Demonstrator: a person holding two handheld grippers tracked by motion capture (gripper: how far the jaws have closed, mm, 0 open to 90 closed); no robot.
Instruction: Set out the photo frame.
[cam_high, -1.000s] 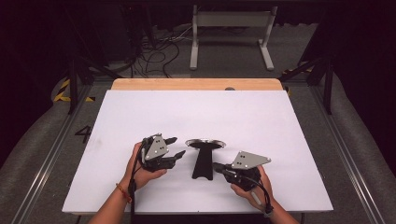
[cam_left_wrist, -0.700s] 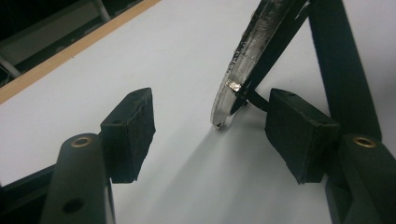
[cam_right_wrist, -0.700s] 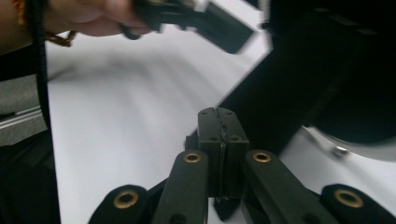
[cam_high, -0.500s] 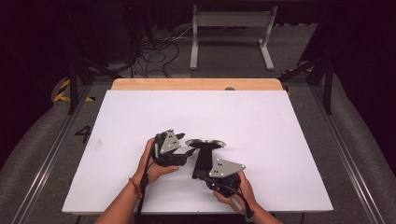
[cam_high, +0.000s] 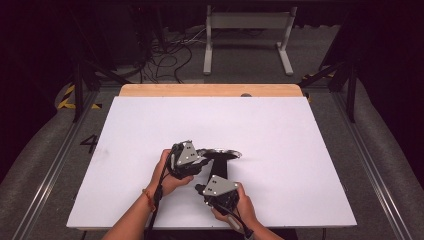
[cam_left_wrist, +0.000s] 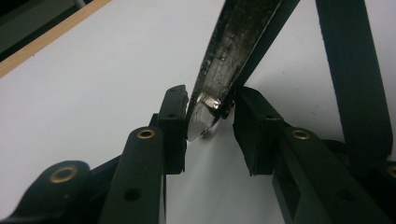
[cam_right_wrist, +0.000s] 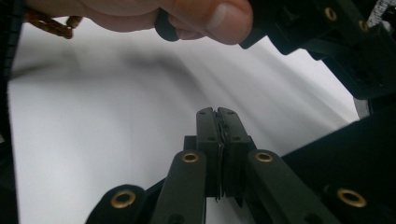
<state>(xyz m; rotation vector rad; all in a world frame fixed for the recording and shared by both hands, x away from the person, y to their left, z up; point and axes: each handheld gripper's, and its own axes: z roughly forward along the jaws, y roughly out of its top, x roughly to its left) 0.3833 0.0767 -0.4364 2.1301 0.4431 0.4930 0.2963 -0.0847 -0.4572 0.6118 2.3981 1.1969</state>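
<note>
**Operator:** Checking grip status: what did each claw have?

**Me:** My left gripper (cam_left_wrist: 210, 116) had just been closing, and its pads pressed on the metal rim (cam_left_wrist: 219, 74) of the dark utensil (cam_high: 220, 171). My right gripper (cam_right_wrist: 217, 116) was clenched on nothing, pads flat together, hovering over the white table (cam_high: 280, 130).

**Operator:** Where did the utensil lie?

**Me:** On the table near the person's edge. Its glinting oval head (cam_high: 222, 153) sat at my left claw's tips. Its black handle ran back toward the right claw, which was just beside it.

**Operator:** Handling properties?

**Me:** I judged it stiff and fairly light. The thin, polished rim would be slippery and could twist between the pads. The broad, flat handle looked like the safer grip point, so I expected the right claw to have to open before taking it.
</note>
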